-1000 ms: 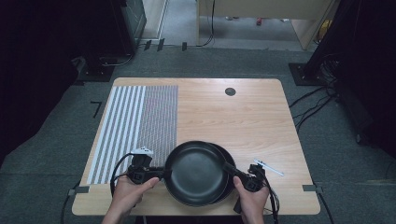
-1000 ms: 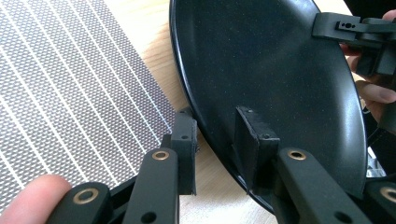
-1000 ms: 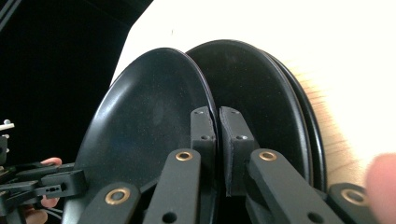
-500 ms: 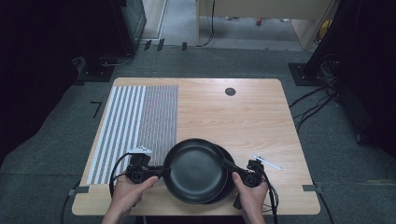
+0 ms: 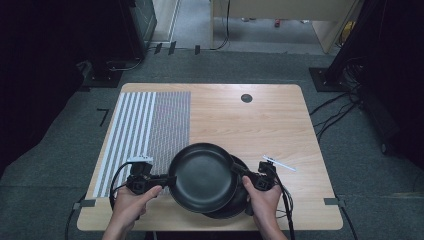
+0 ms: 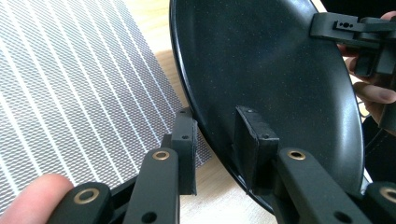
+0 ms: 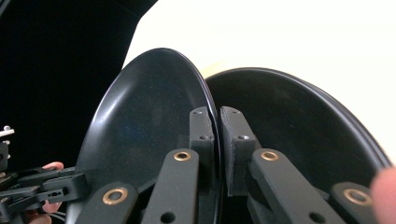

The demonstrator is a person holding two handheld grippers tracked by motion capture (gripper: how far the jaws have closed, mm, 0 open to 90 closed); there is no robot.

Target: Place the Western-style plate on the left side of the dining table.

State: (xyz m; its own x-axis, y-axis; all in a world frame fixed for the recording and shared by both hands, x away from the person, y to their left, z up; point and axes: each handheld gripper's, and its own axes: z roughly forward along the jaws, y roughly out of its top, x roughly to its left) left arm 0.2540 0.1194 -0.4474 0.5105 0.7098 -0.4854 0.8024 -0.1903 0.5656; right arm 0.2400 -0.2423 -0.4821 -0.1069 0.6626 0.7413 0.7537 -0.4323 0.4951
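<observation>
Fingers of your left gripper (image 5: 165, 180) and right gripper (image 5: 244, 174) are clamped on opposite edges of the top plate (image 5: 202, 176). You hold it over a second plate (image 5: 239, 197) that lies at the desk's (image 5: 230, 122) near edge, beside the striped mat (image 5: 145, 130).
</observation>
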